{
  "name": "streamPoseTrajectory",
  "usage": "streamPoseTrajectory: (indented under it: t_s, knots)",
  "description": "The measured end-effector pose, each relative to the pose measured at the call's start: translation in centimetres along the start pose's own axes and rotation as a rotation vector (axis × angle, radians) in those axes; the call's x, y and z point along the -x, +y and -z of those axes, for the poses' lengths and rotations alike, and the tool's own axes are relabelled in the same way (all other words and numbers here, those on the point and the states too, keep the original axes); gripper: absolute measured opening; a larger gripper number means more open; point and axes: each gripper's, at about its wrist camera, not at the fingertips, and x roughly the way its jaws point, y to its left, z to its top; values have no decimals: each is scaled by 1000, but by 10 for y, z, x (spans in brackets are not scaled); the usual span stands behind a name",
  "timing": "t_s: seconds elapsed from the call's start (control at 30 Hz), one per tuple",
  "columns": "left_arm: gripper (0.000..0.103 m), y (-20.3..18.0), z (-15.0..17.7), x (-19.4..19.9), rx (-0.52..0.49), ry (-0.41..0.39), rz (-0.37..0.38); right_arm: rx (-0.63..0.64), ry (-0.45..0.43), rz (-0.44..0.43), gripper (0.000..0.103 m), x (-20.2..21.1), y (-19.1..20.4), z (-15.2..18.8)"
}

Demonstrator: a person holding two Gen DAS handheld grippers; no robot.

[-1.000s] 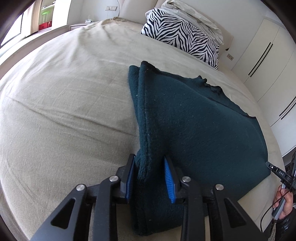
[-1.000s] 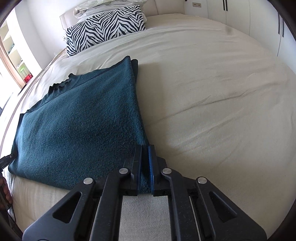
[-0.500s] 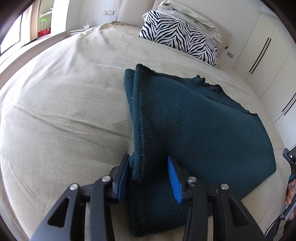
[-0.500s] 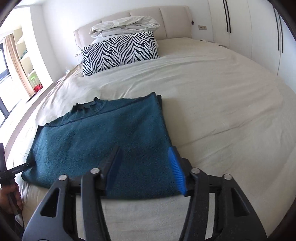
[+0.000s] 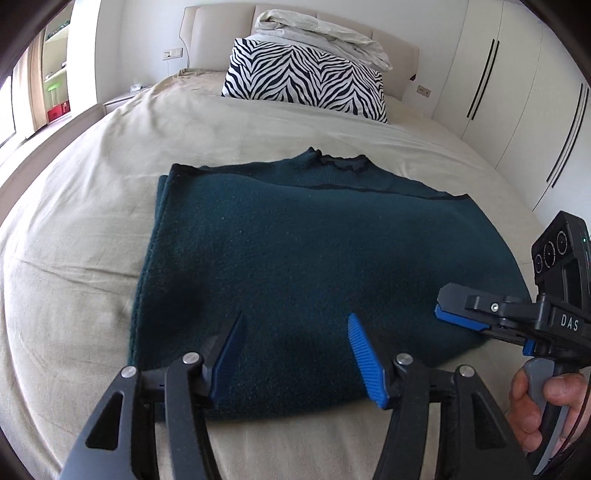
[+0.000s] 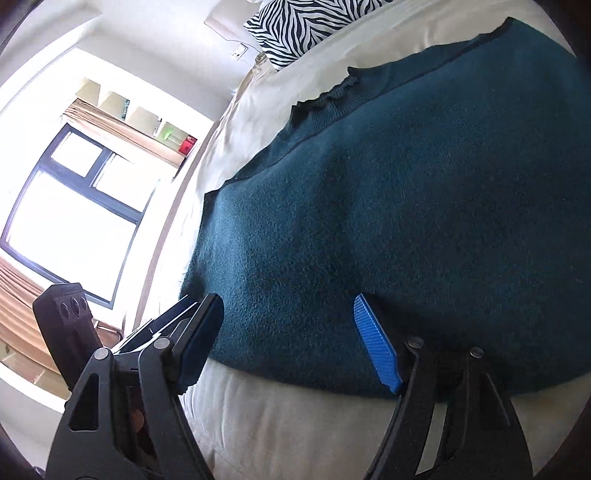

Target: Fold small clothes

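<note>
A dark teal sweater (image 5: 314, 251) lies flat on the bed, folded into a rectangle with its frilled collar at the far edge. My left gripper (image 5: 295, 339) hovers over the sweater's near edge. Its jaws are opening, and no cloth is pinched between the blue pads. My right gripper (image 5: 443, 306) reaches in from the right at the sweater's near right corner, held by a hand (image 5: 535, 398). In the right wrist view the right gripper (image 6: 288, 332) stands open above the sweater (image 6: 406, 203) with nothing gripped. The left gripper (image 6: 173, 314) shows at the lower left.
The beige bed sheet (image 5: 92, 221) spreads wide to the left and front. A zebra-print pillow (image 5: 306, 85) and a bundled duvet (image 5: 321, 33) lie by the headboard. White wardrobes (image 5: 524, 103) stand on the right. A window (image 6: 66, 214) is beyond the bed's edge.
Both grippers let go of the sweater's folded side edges and opened. Both drew back to its near edge, and the right one swung to face across it.
</note>
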Motion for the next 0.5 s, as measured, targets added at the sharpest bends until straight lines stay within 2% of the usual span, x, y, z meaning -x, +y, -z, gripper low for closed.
streamPoseTrajectory:
  t_s: [0.03,0.07,0.13,0.27,0.4,0.5]
  knots:
    - [61,-2,4,-13,3,42,1,-19,-8,-20,61,4,-7,0]
    - [61,0,9,-21,14,60,0,-46,-18,-34,60,9,-15,-1]
    - [61,3,16,-19,17,27,10,-92,-64,-30,60,26,-33,-4]
    - [59,12,18,-12,23,26,15,-202,-166,-27,59,62,-76,-6]
    - [59,31,25,2,46,10,0,-254,-259,21,58,101,-109,-7]
    - [59,41,28,13,75,-2,-17,-291,-327,97,57,132,-120,-3]
